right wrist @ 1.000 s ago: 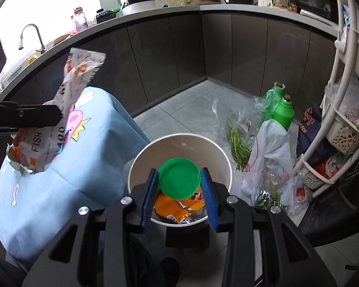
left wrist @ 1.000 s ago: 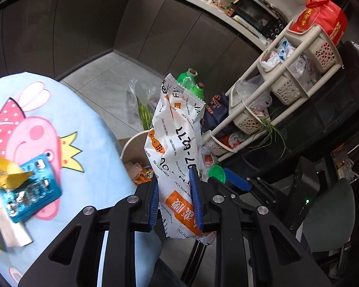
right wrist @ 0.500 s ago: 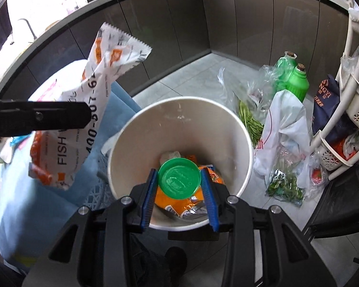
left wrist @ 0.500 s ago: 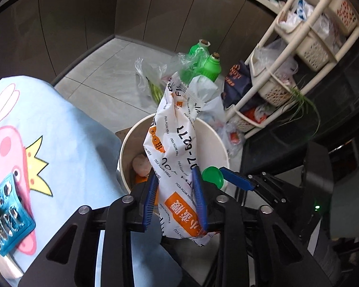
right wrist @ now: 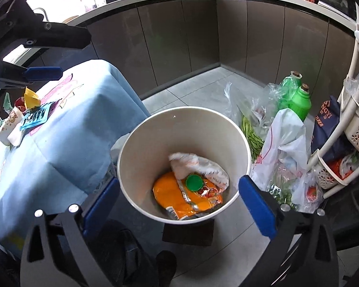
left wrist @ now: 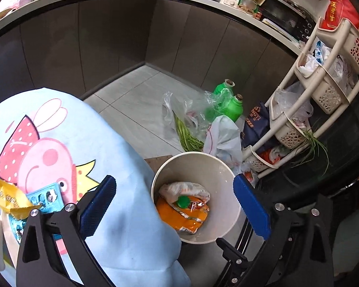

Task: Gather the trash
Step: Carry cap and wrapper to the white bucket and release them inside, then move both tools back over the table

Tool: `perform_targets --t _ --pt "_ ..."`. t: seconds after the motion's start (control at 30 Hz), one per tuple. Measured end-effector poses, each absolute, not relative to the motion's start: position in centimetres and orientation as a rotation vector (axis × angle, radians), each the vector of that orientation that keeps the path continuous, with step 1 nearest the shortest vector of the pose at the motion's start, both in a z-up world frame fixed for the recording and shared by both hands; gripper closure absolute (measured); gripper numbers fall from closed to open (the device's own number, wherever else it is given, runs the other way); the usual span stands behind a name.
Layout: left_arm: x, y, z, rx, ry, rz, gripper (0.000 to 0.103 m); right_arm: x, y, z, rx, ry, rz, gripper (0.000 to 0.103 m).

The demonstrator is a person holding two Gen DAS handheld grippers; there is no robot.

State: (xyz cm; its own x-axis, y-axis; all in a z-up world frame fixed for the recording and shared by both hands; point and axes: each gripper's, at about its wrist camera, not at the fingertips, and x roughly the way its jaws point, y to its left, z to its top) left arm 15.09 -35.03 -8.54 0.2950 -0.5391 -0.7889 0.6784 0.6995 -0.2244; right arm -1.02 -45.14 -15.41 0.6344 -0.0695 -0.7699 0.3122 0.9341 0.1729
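A white trash bucket [right wrist: 136, 143] [left wrist: 229, 174] stands on the floor beside the table. Inside it lie a white snack wrapper [right wrist: 203, 165] [left wrist: 179, 187], a green lid [right wrist: 194, 182] [left wrist: 183, 201] and an orange bag [right wrist: 177, 196] [left wrist: 179, 217]. My right gripper [right wrist: 179, 198] is open and empty above the bucket. My left gripper [left wrist: 174, 205] is open and empty above the table edge and bucket; it also shows at the upper left of the right wrist view [right wrist: 45, 74]. On the table lie a yellow wrapper [left wrist: 7, 197] [right wrist: 31, 96], a blue blister pack [left wrist: 43, 197] [right wrist: 34, 117] and a white packet [right wrist: 9, 125].
The table wears a light blue cartoon cloth [left wrist: 59, 143] [right wrist: 67, 131]. On the floor behind the bucket are green bottles [right wrist: 296, 98], a bag of green beans [right wrist: 251, 136] and white plastic bags [right wrist: 284, 143]. A cream basket rack [left wrist: 323, 91] stands at the right. Dark cabinets line the back.
Both grippers have opened. The white wrapper left my left gripper and the green lid left my right gripper; both now lie in the bucket. The left gripper drew back over the table.
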Motion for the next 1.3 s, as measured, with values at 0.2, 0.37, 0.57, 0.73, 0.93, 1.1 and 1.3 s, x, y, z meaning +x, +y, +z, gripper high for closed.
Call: perform_targets --t 0.2,0.37,0.57,0.73,0.93,1.1,1.3 --pt "14.2 -33.9 -7.1 0.165 0.958 -0.821 0.009 -1.1 -43.8 -13.3 0.283 0.839 -0.207 0.004" --pt "13.1 -32.0 -4.8 0.14 0.929 -0.818 0.009 -1.6 -42.2 -10.2 0.247 0.794 -0.186 0.004" --pt "11.7 -27.3 -1.7 0.111 0.911 -0.783 0.009 -1.9 -39.3 -5.7 0.227 0.714 -0.126 0.004" --pt "11.0 -20.7 0.0 0.059 0.897 -0.689 0.009 -1.1 -35.5 -3.1 0.183 0.691 -0.041 0.003" --pt "10.9 -12.5 -0.7 -0.023 0.933 -0.54 0.009 0.4 -30.5 -1.6 0.133 0.665 0.069 0.003" --pt "10.8 -6.6 -1.9 -0.094 0.952 -0.463 0.009 1.6 -27.4 -0.9 0.169 0.669 0.136 0.003" --pt "10.7 -1.7 -3.6 -0.163 0.969 -0.406 0.009 3.6 -25.0 -0.9 0.185 0.734 0.192 0.003"
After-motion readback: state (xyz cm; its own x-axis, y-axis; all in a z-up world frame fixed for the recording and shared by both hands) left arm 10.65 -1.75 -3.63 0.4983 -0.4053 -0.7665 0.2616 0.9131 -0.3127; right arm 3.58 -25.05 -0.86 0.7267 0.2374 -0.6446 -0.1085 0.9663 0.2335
